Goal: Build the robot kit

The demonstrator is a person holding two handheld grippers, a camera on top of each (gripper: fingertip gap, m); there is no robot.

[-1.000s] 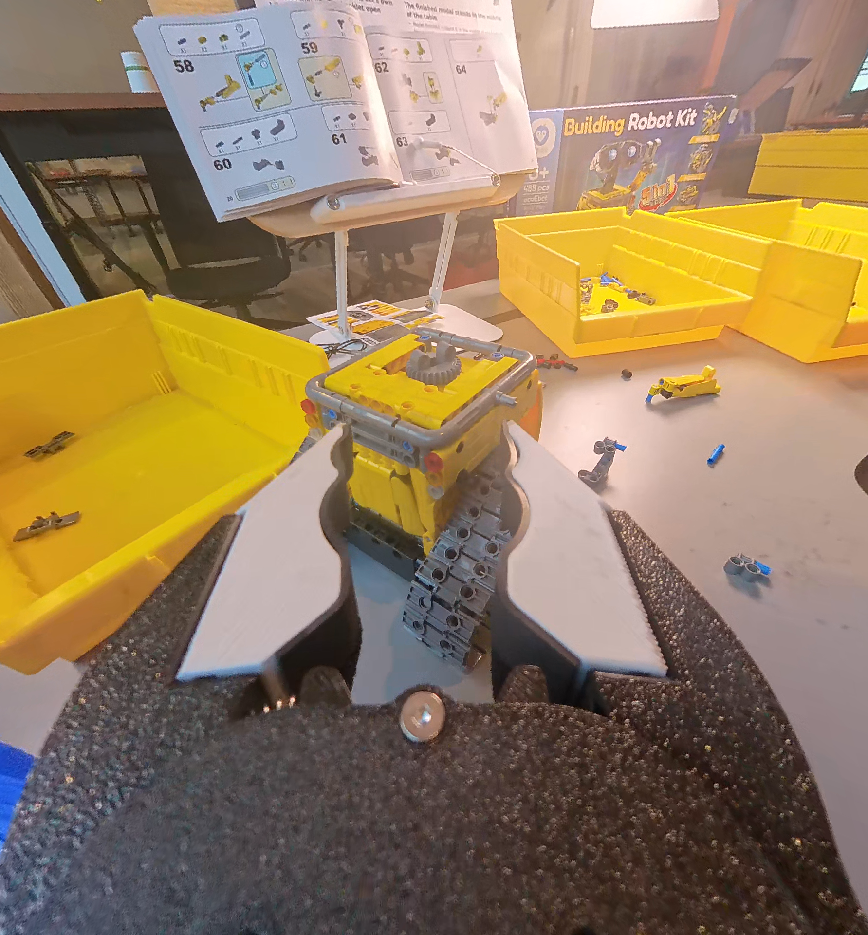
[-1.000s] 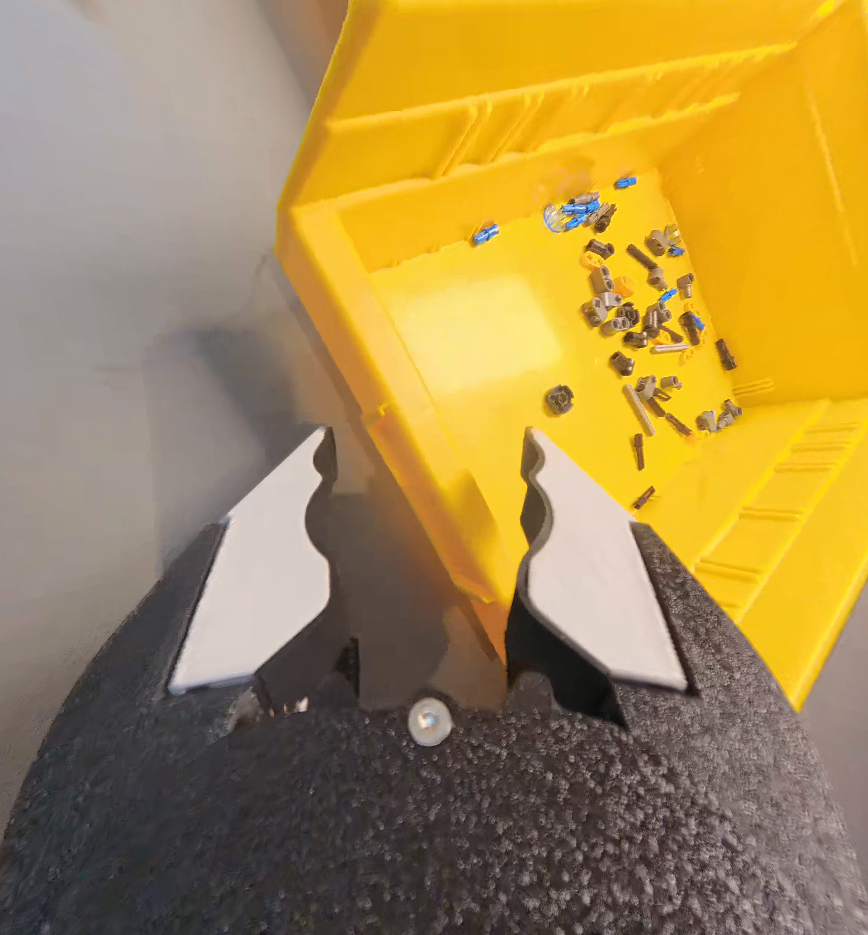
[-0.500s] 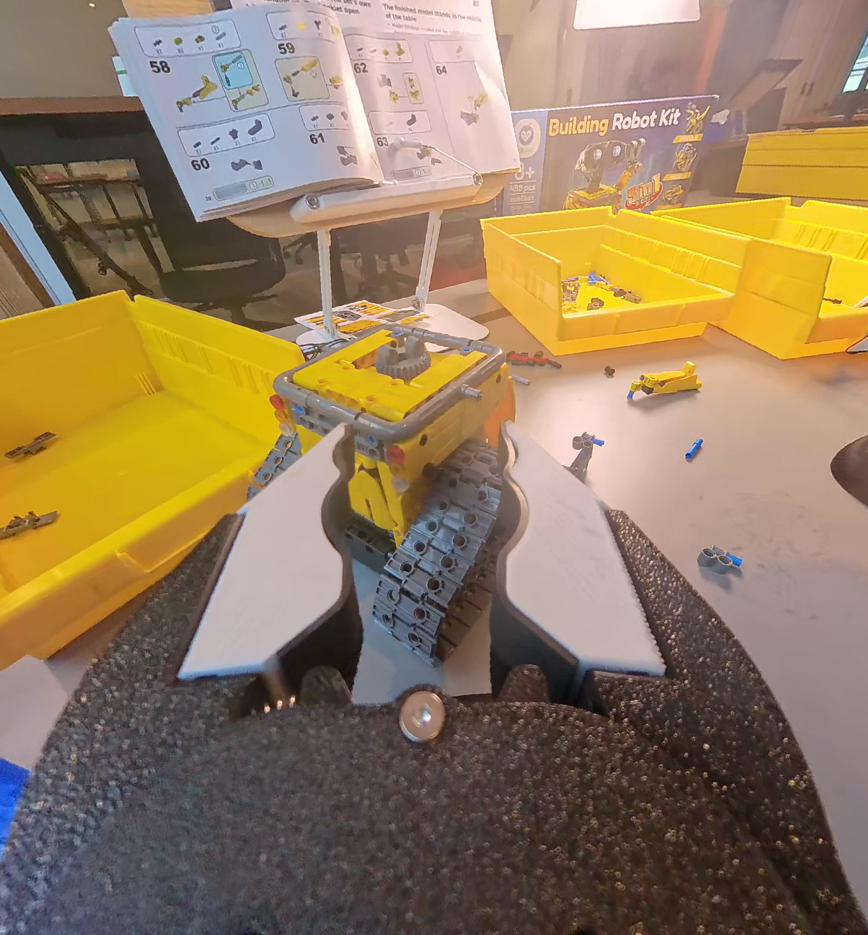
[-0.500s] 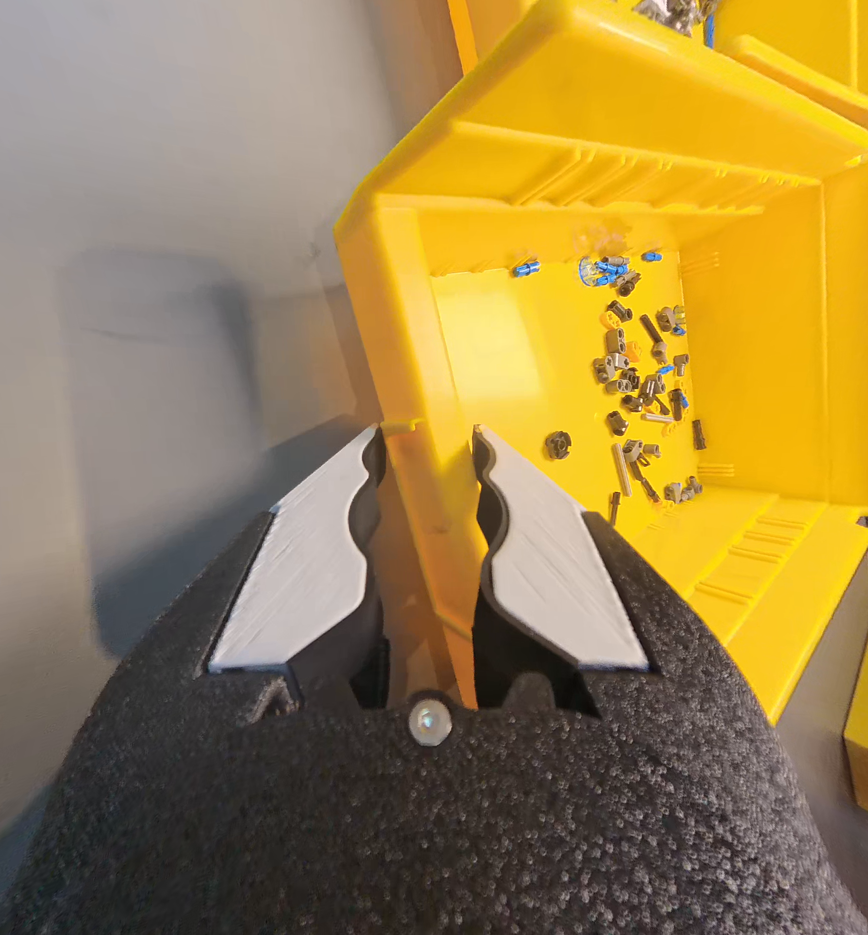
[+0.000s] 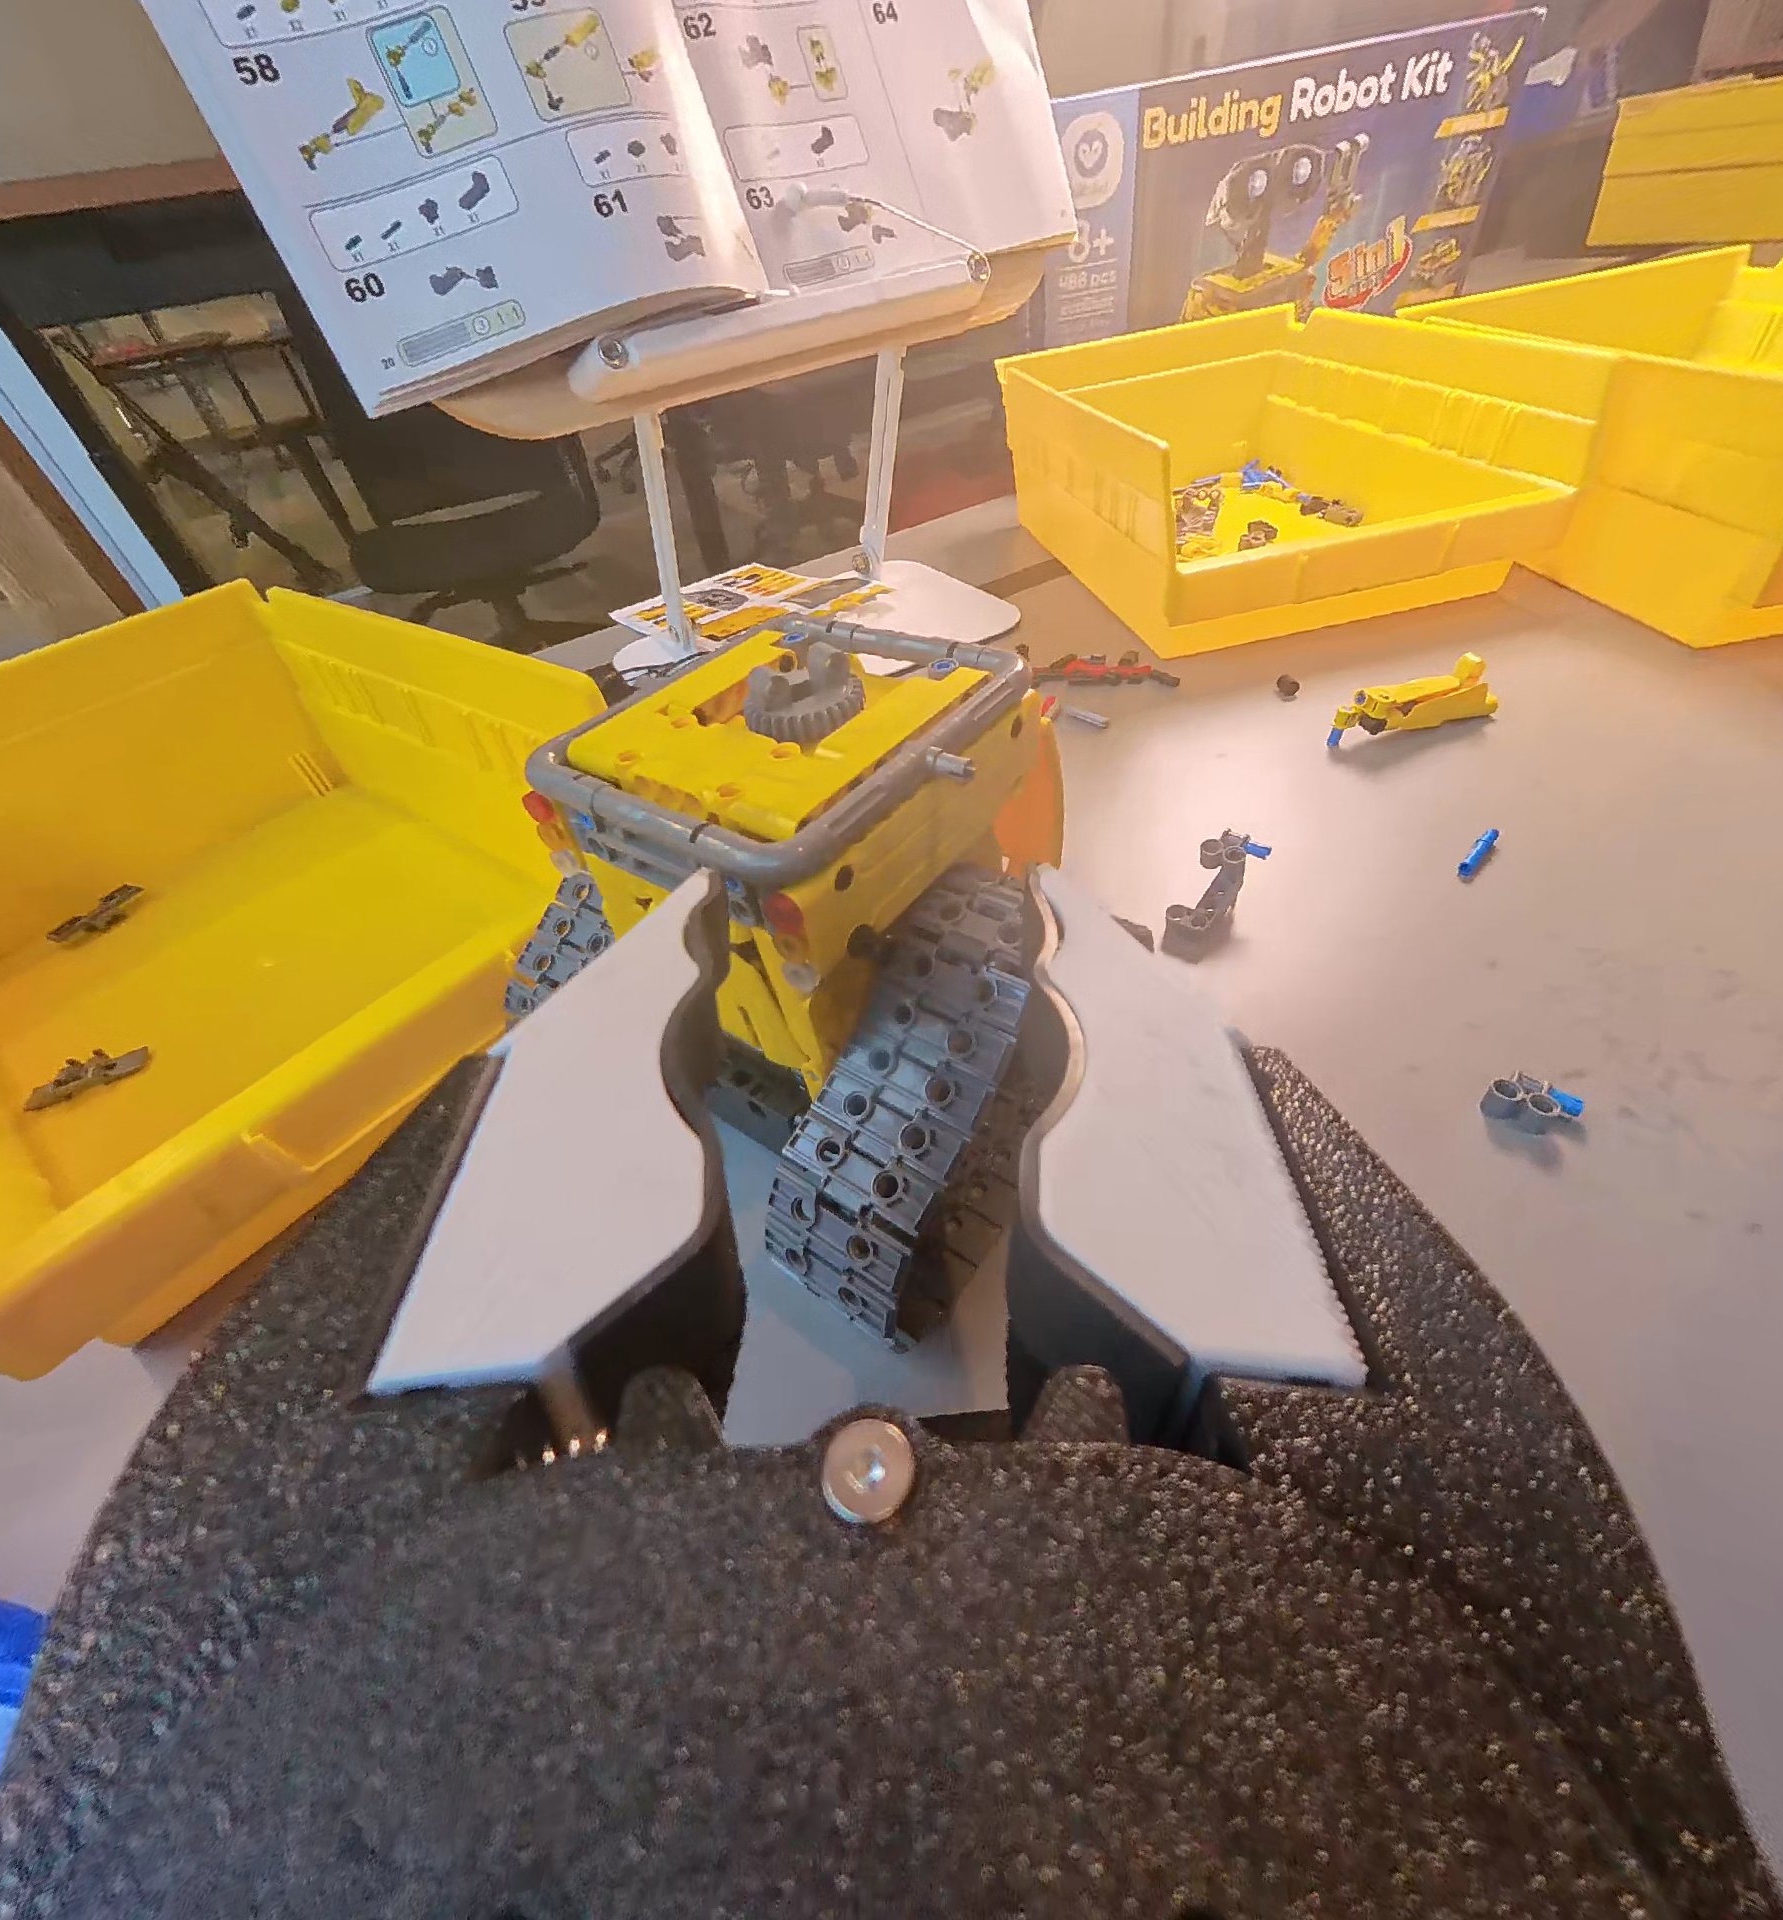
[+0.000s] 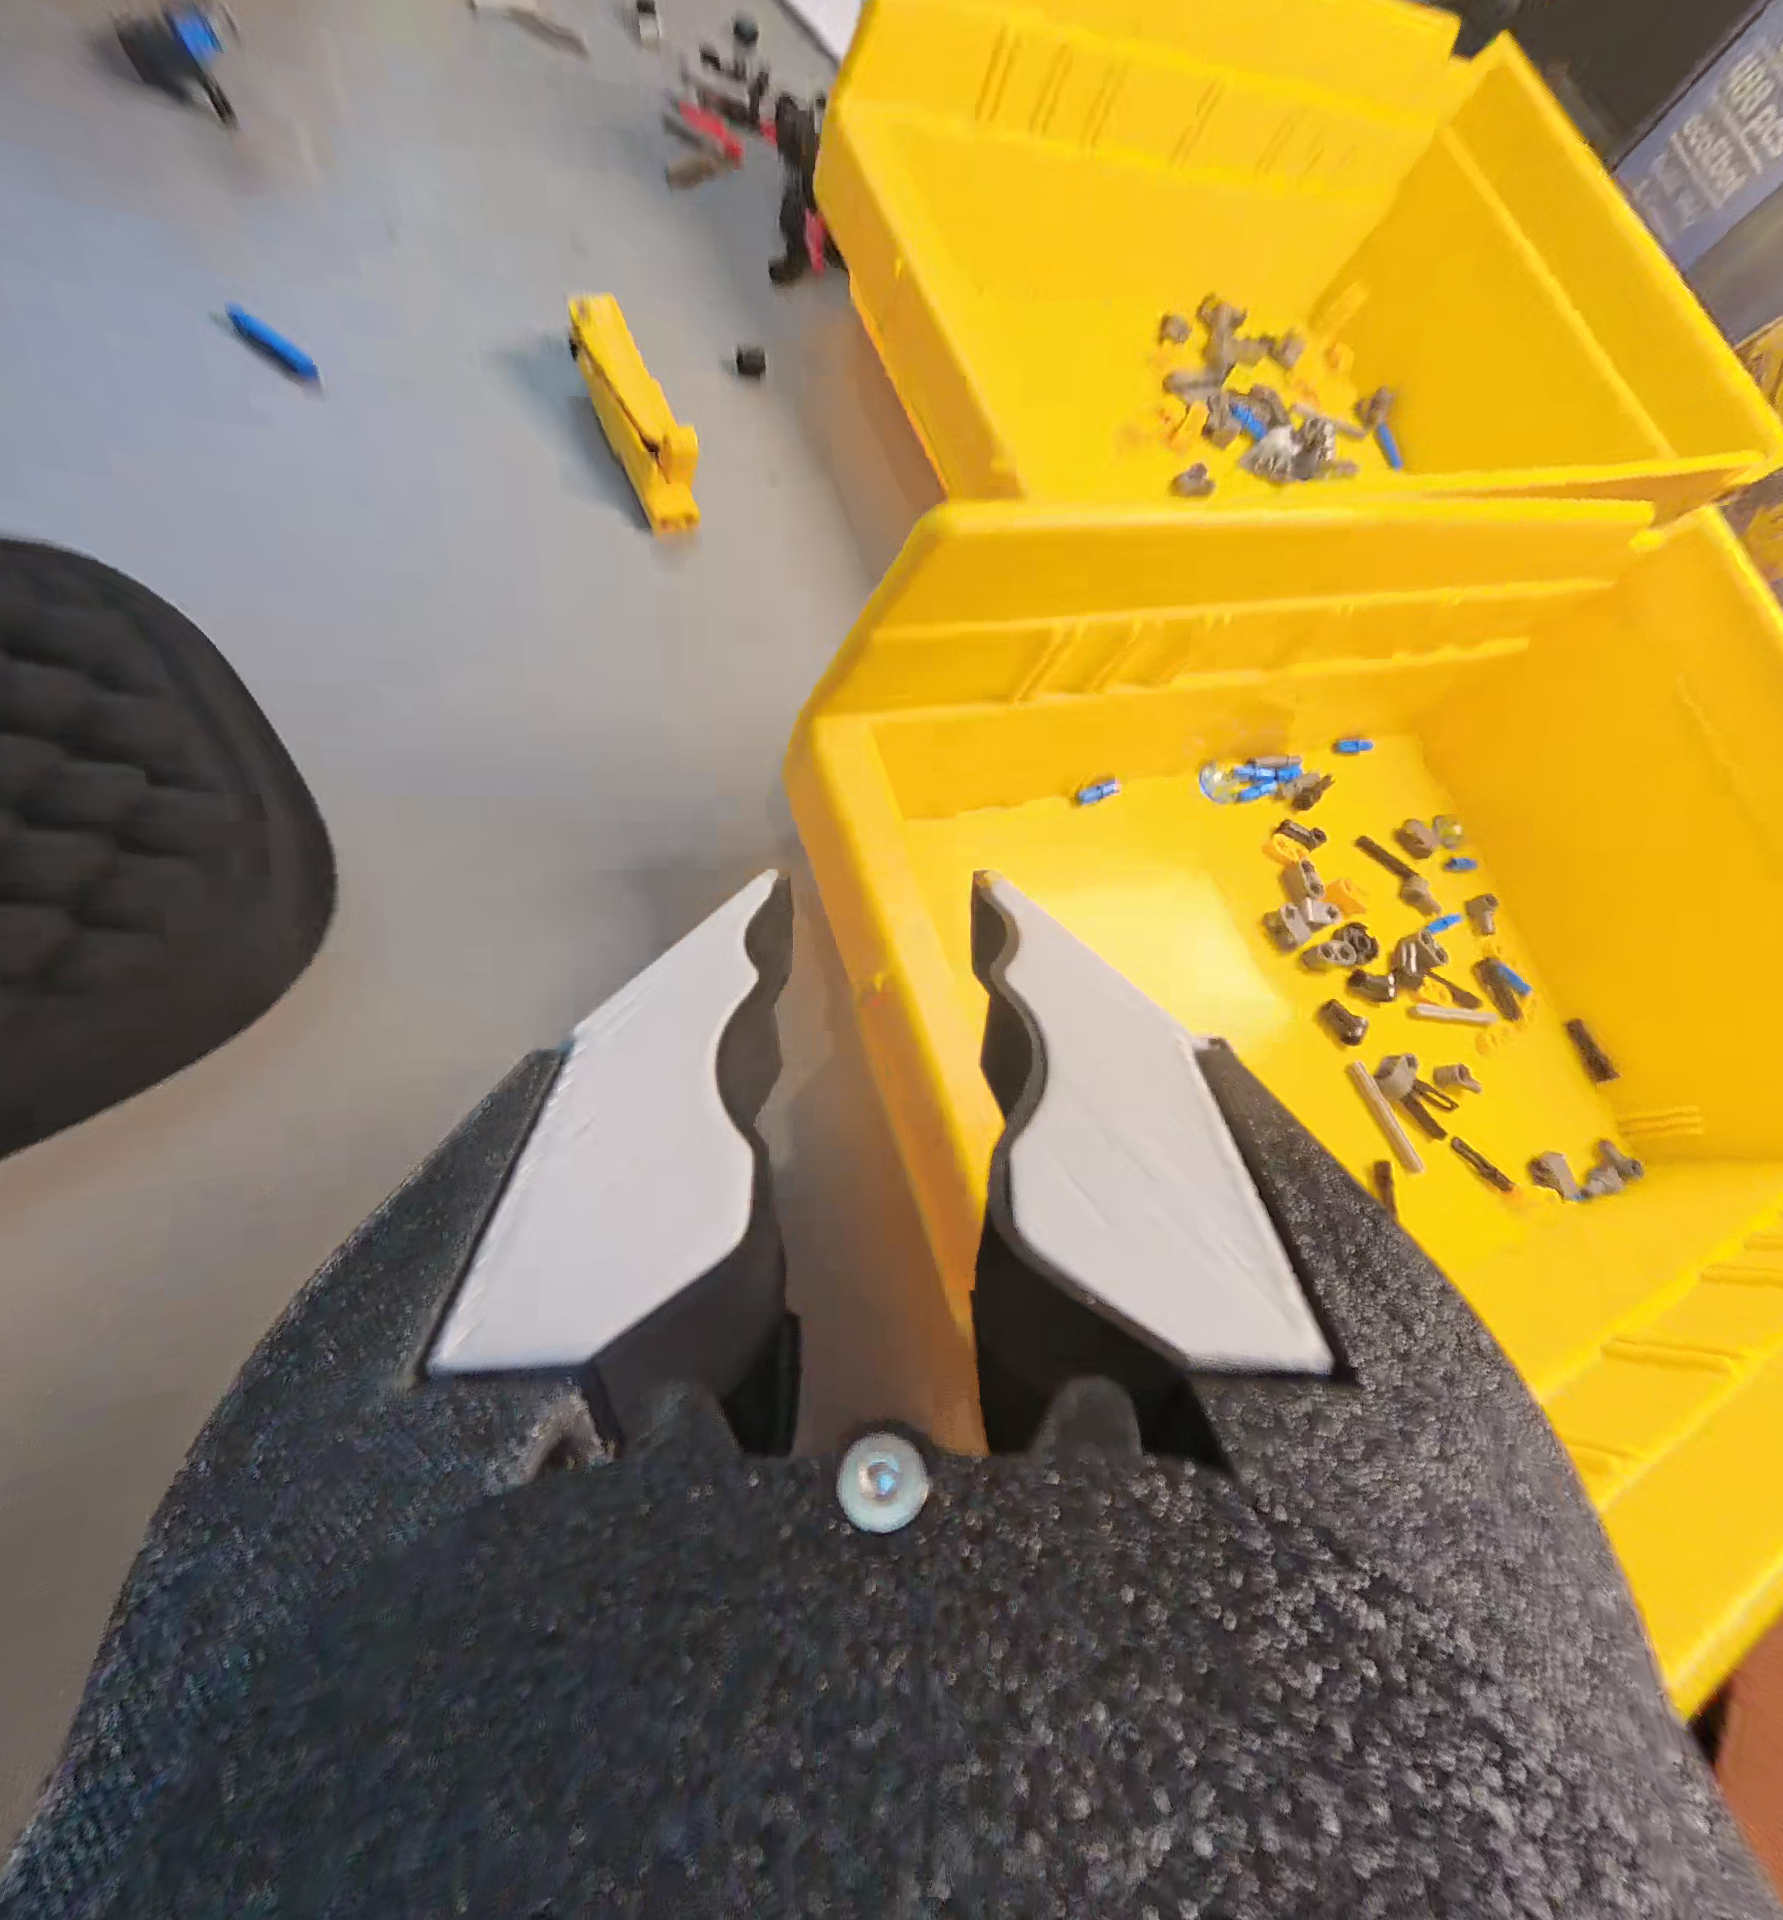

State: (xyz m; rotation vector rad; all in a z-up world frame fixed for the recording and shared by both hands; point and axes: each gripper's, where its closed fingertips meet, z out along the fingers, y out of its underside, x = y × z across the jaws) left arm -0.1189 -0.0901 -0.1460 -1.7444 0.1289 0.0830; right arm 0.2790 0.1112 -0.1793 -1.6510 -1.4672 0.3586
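A yellow brick robot model with grey tracks stands on the grey table. My left gripper is closed on its lower body and right track, with both fingers against it. My right gripper is shut on the left wall of a yellow bin. Several small grey, black and blue parts lie in that bin. The wall runs between the fingers down to the gripper's body.
An open instruction booklet on a white stand and a kit box are behind the model. A yellow bin is at the left, with more bins at the back right. A second parts bin, a yellow assembly and loose pieces are nearby. Across from one pair of fingers to the other is roughly 45 cm.
My right gripper closed on the bin wall, and the view has swung so that a second bin and table parts show. The model has turned between the left fingers, so both tracks show.
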